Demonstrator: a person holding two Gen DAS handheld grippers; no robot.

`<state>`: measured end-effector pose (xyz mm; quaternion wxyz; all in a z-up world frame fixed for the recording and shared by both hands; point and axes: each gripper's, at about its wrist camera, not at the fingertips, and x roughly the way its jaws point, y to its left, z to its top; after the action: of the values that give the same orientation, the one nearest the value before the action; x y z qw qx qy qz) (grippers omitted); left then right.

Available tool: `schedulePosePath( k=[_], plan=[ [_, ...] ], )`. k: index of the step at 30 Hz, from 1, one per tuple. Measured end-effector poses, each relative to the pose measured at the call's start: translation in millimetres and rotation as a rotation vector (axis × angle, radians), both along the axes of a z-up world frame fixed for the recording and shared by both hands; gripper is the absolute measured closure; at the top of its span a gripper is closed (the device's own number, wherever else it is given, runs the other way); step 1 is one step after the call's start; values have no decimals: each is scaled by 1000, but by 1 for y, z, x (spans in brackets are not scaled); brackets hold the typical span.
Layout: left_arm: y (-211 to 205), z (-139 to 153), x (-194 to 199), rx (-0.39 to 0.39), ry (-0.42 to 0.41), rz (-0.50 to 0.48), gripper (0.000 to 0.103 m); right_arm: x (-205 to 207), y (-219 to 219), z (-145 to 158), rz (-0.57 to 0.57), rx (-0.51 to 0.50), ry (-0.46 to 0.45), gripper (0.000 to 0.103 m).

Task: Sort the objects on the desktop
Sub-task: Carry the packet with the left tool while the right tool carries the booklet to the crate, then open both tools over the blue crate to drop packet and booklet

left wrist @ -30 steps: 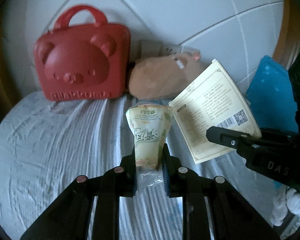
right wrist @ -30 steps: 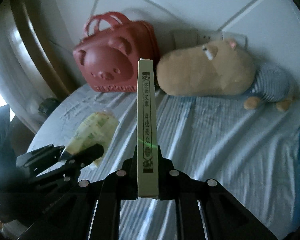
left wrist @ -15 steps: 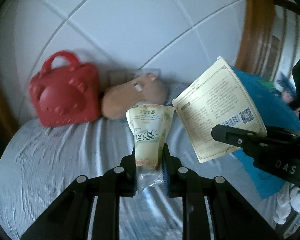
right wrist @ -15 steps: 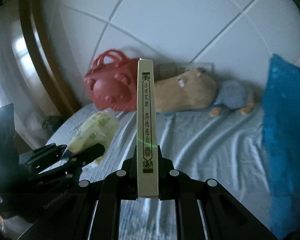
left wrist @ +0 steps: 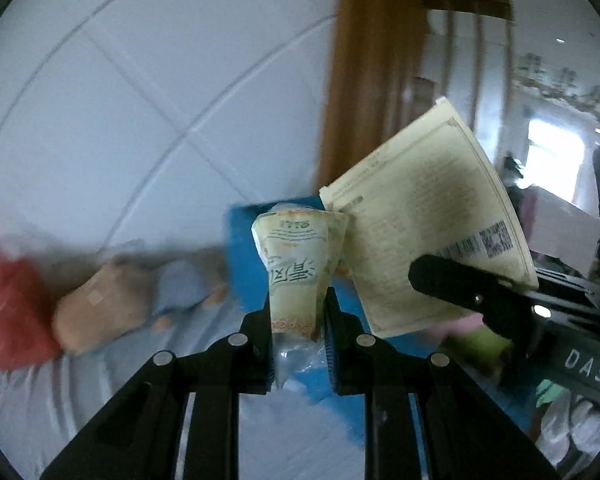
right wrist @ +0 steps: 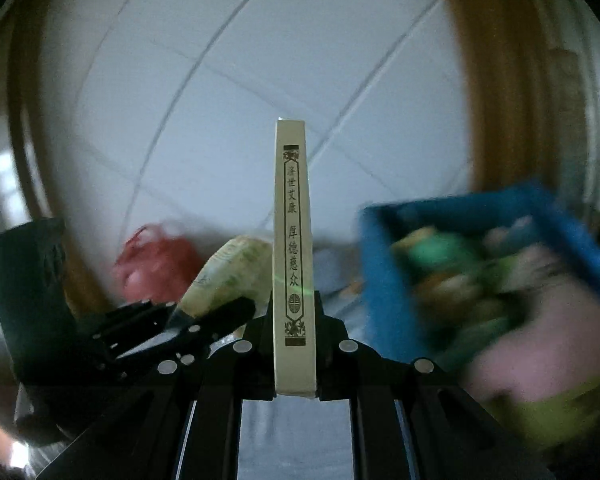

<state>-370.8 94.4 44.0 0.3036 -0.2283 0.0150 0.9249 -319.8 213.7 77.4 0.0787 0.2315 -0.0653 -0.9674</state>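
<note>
My left gripper (left wrist: 298,312) is shut on a pale green snack packet (left wrist: 298,264) and holds it upright in the air. My right gripper (right wrist: 294,320) is shut on a flat cream box (right wrist: 294,256), seen edge-on; in the left wrist view the box (left wrist: 432,236) shows its printed face to the right of the packet. A blue basket (right wrist: 384,280) with several coloured items inside is at the right in the right wrist view, and its wall (left wrist: 248,256) shows behind the packet. Both views are blurred.
A red bear-shaped case (left wrist: 8,312) and a tan plush toy (left wrist: 104,312) lie at the far left on the grey striped cloth (left wrist: 60,400). A white tiled wall (left wrist: 160,100) is behind, with a wooden frame (left wrist: 372,80) to the right.
Both grippers have swung to the right with their loads. The red case and plush slid to the left edge, and the blue basket has come close in front.
</note>
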Motion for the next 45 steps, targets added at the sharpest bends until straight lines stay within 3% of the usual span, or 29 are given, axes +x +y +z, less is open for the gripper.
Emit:
schedulePosePath(
  k=[3, 5, 8, 11, 13, 15, 16, 17, 19, 20, 21, 24, 30, 39, 45],
  plan=[
    [64, 3, -5, -32, -14, -63, 84, 10, 63, 9, -77, 21, -13, 92],
    [107, -10, -10, -95, -61, -79, 84, 16, 99, 8, -112, 24, -40, 92],
    [149, -32, -16, -178, -127, -63, 83, 11, 140, -20, -105, -30, -133, 92],
    [170, -49, -19, -246, -153, -15, 70, 6, 170, -42, -90, -87, -197, 88],
    [179, -55, -19, -261, -171, -2, 55, 2, 175, -50, -62, -119, -200, 87],
    [179, -59, -15, -268, -163, 22, 32, 1, 178, -53, -36, -136, -197, 82],
    [180, -60, -12, -271, -156, 36, 29, 1, 178, -52, -27, -131, -189, 79],
    [179, -59, -8, -270, -154, 50, 26, 2, 177, -50, -9, -134, -180, 70],
    [178, -57, 0, -268, -148, 78, 23, 8, 176, -46, 13, -143, -150, 39],
    [175, -55, 4, -263, -142, 91, 20, 14, 176, -41, -8, -113, -130, 11],
    [173, -53, 9, -257, -136, 104, 17, 20, 175, -37, -28, -83, -109, 0],
    [163, -46, 23, -226, -132, 134, 2, 40, 179, -26, -129, -7, -72, 0],
    [139, -37, 59, -187, -129, 177, 0, 84, 186, -24, -244, 8, -65, 0],
    [114, -22, 125, -151, -128, 197, 0, 158, 159, -18, -260, 125, -33, 0],
    [99, -23, 178, -122, -124, 333, 0, 189, 143, -17, -163, 150, 9, 0]
  ],
)
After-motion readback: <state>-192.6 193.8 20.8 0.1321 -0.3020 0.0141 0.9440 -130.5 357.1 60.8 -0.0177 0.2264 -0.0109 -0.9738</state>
